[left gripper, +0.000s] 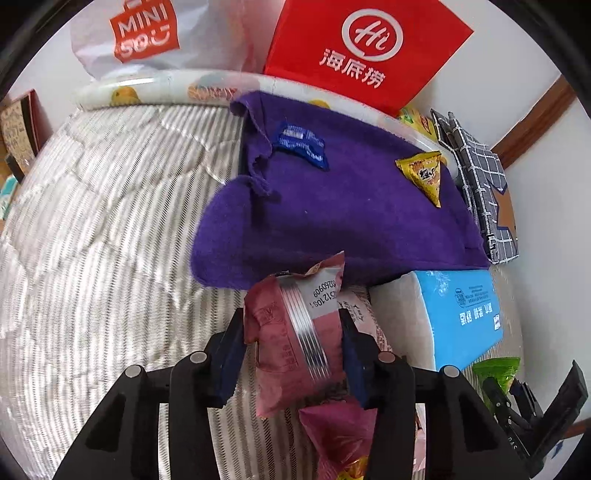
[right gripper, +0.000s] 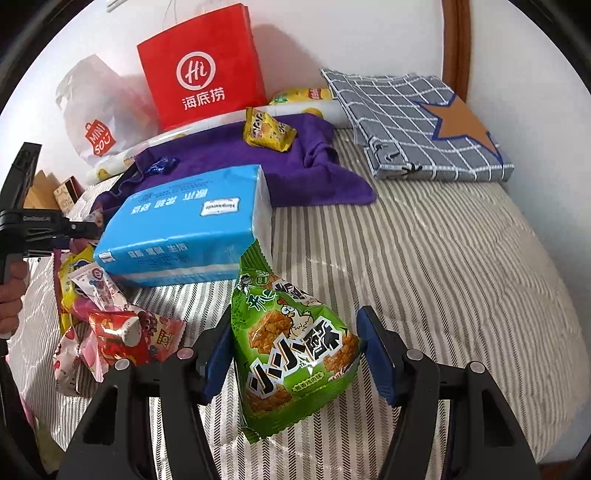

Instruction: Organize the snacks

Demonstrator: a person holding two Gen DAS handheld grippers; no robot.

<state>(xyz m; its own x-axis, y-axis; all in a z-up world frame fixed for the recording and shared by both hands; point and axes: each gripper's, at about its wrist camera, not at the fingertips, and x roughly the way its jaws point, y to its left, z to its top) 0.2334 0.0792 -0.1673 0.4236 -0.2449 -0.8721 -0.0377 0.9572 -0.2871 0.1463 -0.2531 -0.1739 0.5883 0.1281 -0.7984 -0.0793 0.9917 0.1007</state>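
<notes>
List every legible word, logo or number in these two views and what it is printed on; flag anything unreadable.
"Hi" and "海底捞": red paper bag.
"MINISO": white plastic bag.
"小小酥": green snack packet between the right gripper's fingers.
Upside-down date code, partly readable, "...0260909": maroon snack packet in the left gripper.
Blue tissue pack: inverted Chinese print, too blurred.
Yellow triangular packet: unreadable.
Snack pile: too small.

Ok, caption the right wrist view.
Right gripper holds a green snack bag above the striped bed.
</notes>
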